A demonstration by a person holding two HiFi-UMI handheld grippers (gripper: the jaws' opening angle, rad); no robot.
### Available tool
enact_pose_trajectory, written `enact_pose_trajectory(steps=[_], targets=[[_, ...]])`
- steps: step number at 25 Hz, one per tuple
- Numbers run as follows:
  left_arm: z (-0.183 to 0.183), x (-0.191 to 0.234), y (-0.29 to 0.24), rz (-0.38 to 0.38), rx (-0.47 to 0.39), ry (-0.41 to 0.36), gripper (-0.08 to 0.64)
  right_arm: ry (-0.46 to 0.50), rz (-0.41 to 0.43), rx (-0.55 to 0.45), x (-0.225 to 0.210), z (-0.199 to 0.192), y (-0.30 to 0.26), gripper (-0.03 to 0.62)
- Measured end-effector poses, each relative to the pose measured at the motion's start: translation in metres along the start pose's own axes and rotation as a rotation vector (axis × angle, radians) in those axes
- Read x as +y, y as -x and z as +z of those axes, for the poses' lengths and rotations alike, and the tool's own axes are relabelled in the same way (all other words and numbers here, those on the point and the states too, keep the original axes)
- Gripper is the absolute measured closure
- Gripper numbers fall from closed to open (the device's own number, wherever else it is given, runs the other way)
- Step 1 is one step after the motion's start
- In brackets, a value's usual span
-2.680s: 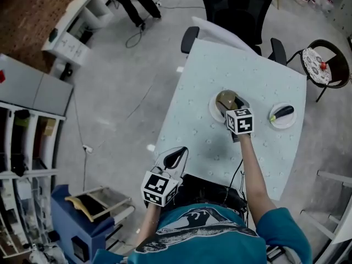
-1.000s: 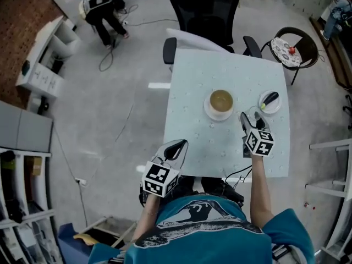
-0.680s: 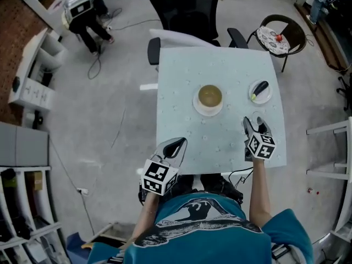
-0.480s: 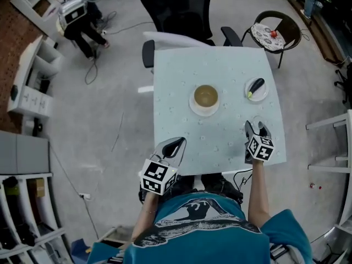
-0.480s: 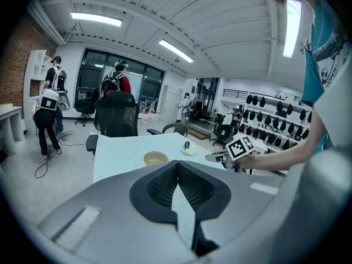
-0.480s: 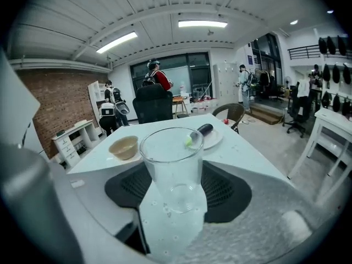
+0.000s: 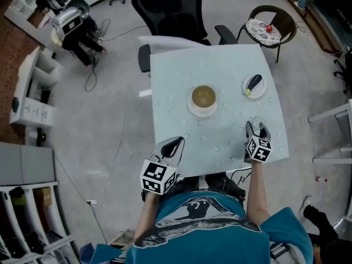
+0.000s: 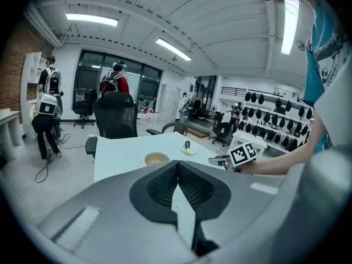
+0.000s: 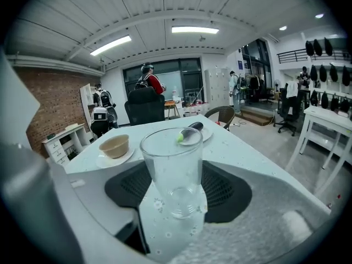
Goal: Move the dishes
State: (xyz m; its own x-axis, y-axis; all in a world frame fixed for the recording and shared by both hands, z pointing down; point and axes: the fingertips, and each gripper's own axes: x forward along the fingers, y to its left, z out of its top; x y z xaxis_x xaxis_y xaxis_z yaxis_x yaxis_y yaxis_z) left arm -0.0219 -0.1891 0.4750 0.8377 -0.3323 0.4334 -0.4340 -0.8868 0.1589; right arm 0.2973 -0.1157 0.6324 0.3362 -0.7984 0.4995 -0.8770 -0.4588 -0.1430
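In the head view, your right tool (image 7: 257,130) sits at the lower right of the pale surface (image 7: 176,81), near its closest edge, with a drinking glass (image 7: 257,125) between its jaws. Higher in the frame, the bowl (image 7: 203,97) stands on its saucer (image 7: 201,113) at the middle of the surface. The small plate (image 7: 260,92) carrying the eggplant (image 7: 253,83) lies toward the upper right, well apart from the glass. Your left tool (image 7: 175,143) hangs at the surface's lower left edge.

In the left gripper view, that tool's jaws are pressed together with nothing in them, and the bowl shows beyond them at mid-frame.

In the right gripper view, the drinking glass stands upright at the centre, with the jaws drawn in against its sides. Its base is down at the surface, though I cannot tell whether it actually rests there.

You seem to be midway through relocating the glass. Next, set it flat, spread the jaws evenly and back straight off so neither pad tips it. The bowl, saucer and plate look untouched.
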Motion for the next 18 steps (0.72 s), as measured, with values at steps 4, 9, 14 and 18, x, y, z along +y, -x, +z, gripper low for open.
enact_pose_trajectory(steps=[4, 9, 14, 18], targets=[[0.000, 0.000, 0.001, 0.000, 0.000, -0.007, 0.548, 0.005, 0.013, -0.014, 0.002, -0.004, 0.003, 0.308], [0.000, 0.003, 0.004, 0.007, -0.003, -0.011, 0.548, -0.011, 0.045, 0.035, 0.002, -0.007, 0.002, 0.301], [0.005, 0.006, 0.006, 0.023, -0.024, -0.013, 0.548, 0.024, 0.045, 0.025, 0.002, 0.005, 0.014, 0.287], [0.003, 0.005, 0.005, 0.019, -0.016, -0.005, 0.548, 0.039, 0.046, -0.040, 0.004, 0.032, 0.030, 0.284]])
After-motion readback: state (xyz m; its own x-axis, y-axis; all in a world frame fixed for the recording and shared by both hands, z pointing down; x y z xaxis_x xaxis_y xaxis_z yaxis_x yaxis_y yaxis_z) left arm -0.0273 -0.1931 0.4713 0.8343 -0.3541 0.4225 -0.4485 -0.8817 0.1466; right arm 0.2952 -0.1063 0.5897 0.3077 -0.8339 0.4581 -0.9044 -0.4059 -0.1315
